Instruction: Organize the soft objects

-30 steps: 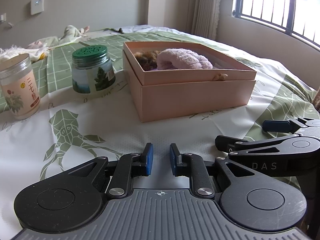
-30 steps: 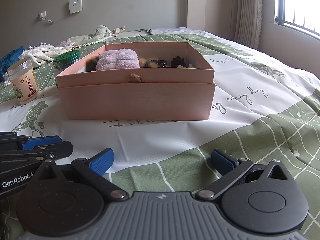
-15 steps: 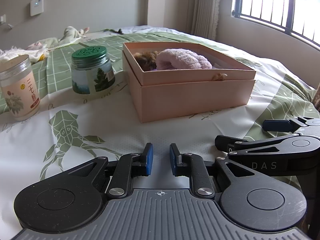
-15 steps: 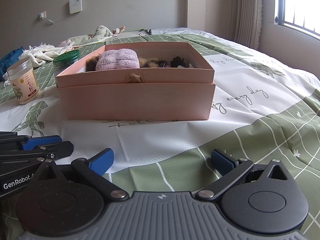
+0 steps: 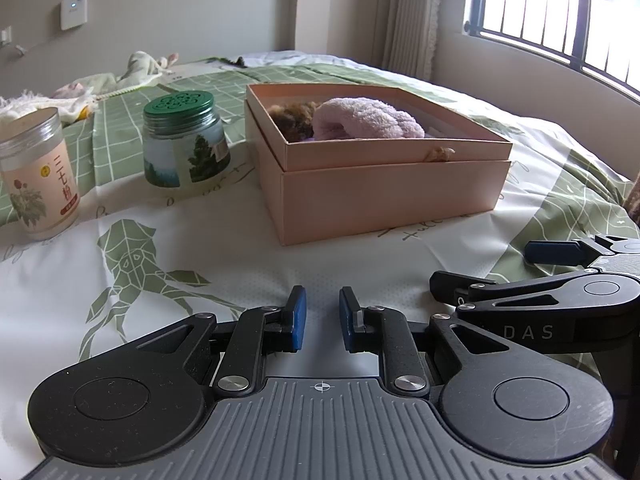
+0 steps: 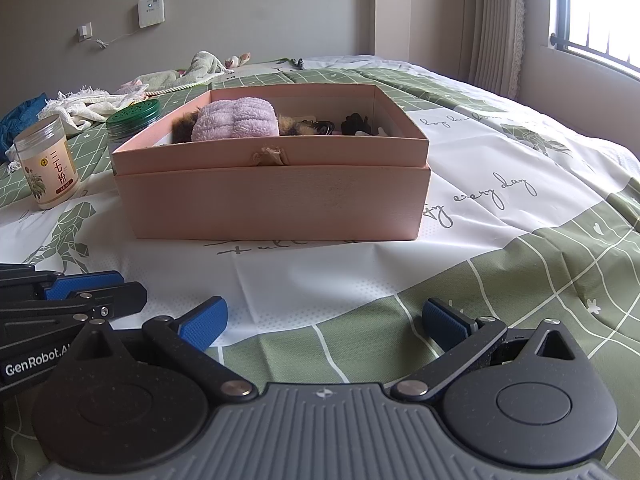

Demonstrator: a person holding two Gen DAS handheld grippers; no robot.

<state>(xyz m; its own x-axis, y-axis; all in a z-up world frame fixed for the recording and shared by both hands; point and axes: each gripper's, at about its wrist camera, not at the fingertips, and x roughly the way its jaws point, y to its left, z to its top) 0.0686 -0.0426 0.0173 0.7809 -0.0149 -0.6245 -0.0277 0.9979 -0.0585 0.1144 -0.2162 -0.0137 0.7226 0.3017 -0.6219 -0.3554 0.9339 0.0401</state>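
Observation:
A pink cardboard box (image 5: pixel 384 200) (image 6: pixel 276 204) stands open on the bed. In it lie a fluffy lilac soft item (image 5: pixel 368 124) (image 6: pixel 236 120), a brown furry item (image 5: pixel 294 118) and small dark items (image 6: pixel 354 123). My left gripper (image 5: pixel 322 314) rests low on the bedspread in front of the box, its blue pads a narrow gap apart with nothing between them. My right gripper (image 6: pixel 324 320) is wide open and empty, also short of the box. Each gripper shows at the side of the other's view.
A green-lidded glass jar (image 5: pixel 184 140) (image 6: pixel 134 118) and a clear jar of pale powder (image 5: pixel 38 172) (image 6: pixel 50 162) stand left of the box. Crumpled cloths (image 6: pixel 96 106) lie at the far left of the bed. A window and curtain are on the right.

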